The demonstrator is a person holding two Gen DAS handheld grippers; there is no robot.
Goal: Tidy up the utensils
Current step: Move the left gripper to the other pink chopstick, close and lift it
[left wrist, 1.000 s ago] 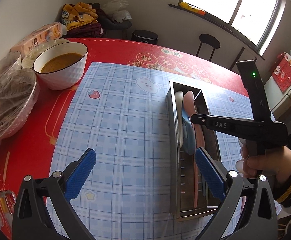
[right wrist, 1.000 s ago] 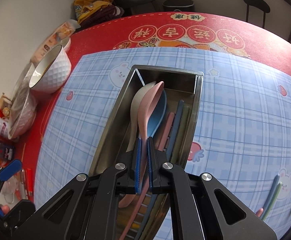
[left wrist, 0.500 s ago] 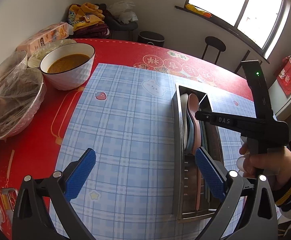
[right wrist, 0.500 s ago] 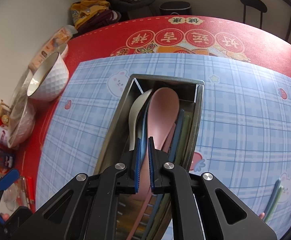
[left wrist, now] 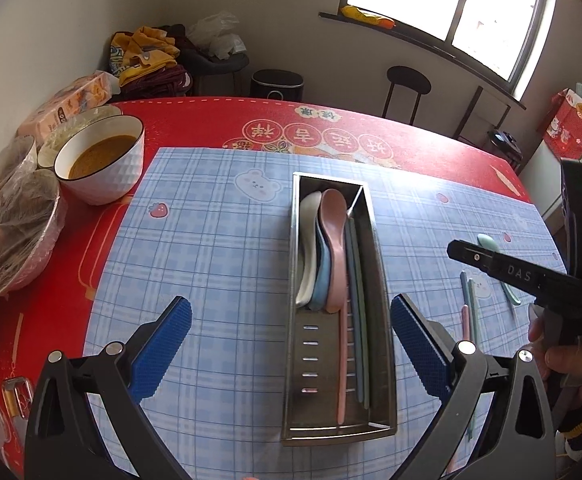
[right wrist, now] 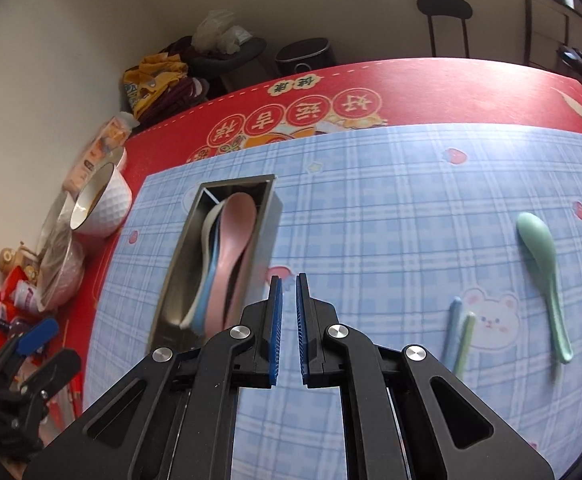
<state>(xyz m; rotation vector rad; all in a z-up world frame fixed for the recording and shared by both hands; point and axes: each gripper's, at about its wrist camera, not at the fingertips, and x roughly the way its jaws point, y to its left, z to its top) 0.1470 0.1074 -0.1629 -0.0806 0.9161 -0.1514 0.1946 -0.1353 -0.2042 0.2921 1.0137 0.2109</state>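
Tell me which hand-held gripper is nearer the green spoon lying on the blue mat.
Right. The right hand-held gripper sits between the metal tray and the green spoon; the left hand-held gripper straddles the tray, farther away.

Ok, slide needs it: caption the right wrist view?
Empty right gripper over the mat, between the spoon-filled steel tray and the green spoon.

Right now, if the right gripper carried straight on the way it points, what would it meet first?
Probably bare blue checked tablecloth: the right gripper aims between the steel utensil tray and loose green spoon. Depth is uncertain.
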